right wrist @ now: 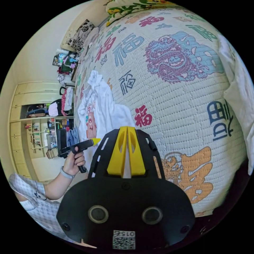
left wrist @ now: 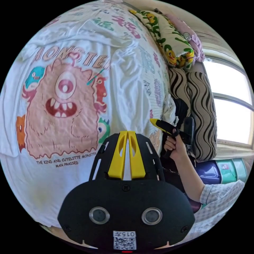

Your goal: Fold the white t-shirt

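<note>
Left gripper (left wrist: pixel 127 137): you're holding its jaws together over the white monster-print t-shirt (left wrist: pixel 66 105), clamping nothing. Shirt's lying print-up across the frame's left, spread for folding. Right gripper (right wrist: pixel 127 133): jaws together too, you're hovering it above the patterned quilt (right wrist: pixel 169 87).

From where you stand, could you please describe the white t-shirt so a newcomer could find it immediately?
Start at the bed's quilted cover printed with characters and dragons. The white t-shirt lies spread on it, chest up. Its big pink one-eyed monster print marks it out.
</note>
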Motion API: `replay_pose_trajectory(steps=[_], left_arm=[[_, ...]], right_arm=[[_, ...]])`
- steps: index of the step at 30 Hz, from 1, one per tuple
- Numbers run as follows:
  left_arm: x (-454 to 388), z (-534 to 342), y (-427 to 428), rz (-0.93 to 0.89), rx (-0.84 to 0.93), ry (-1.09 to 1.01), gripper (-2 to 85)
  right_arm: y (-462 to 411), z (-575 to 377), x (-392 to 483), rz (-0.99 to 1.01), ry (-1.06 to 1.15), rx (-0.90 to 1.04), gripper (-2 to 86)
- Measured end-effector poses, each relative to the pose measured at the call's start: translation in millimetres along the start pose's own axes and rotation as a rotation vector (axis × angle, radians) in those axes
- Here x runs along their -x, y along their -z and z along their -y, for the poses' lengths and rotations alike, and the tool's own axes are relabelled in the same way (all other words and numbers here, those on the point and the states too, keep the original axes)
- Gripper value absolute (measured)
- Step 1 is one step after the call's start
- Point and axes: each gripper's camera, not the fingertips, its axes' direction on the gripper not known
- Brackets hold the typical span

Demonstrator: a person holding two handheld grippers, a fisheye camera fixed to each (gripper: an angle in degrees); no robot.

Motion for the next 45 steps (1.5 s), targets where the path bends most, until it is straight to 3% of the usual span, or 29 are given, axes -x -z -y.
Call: replay_pose_trajectory(steps=[7, 12, 16, 20, 31, 39, 45], left_arm=[[-13.6, 57.4, -15.2, -0.023, -0.077, -0.133, -0.8], [-10.5, 109.9, -60.9, -0.009, -0.039, -0.183, -0.9], [1.3, 127.2, -100.1, -0.022, 0.007, -0.185, -0.9], [11.2, 140.6, -146.3, -0.050, 0.055, -0.184, -0.9], [-42.5, 216.7, -294.7, -0.141, 0.060, -0.356, -0.8], [-89.6, 229.4, -482.3, 0.214, 0.352, -0.533, 1.7], [-117.2, 208.6, -523.5, 0.251, 0.420, -0.649, 9.3]], right_arm=[[19.2, 10.4, -17.6, -0.042, 0.021, 0.032, 3.5], [5.0, 4.0, 23.0, -0.264, 0.412, 0.077, 13.2], [-4.9, -1.1, 42.7, -0.300, 0.524, 0.041, 11.3], [-16.0, -0.3, 46.0, -0.497, 0.530, 0.000, 2.8], [89.3, 43.6, -71.5, -0.024, 0.023, -0.206, -0.1], [68.0, 58.6, -123.8, 0.056, -0.119, -0.083, -0.3], [55.4, 51.3, -144.1, 0.093, -0.217, -0.094, -0.4]])
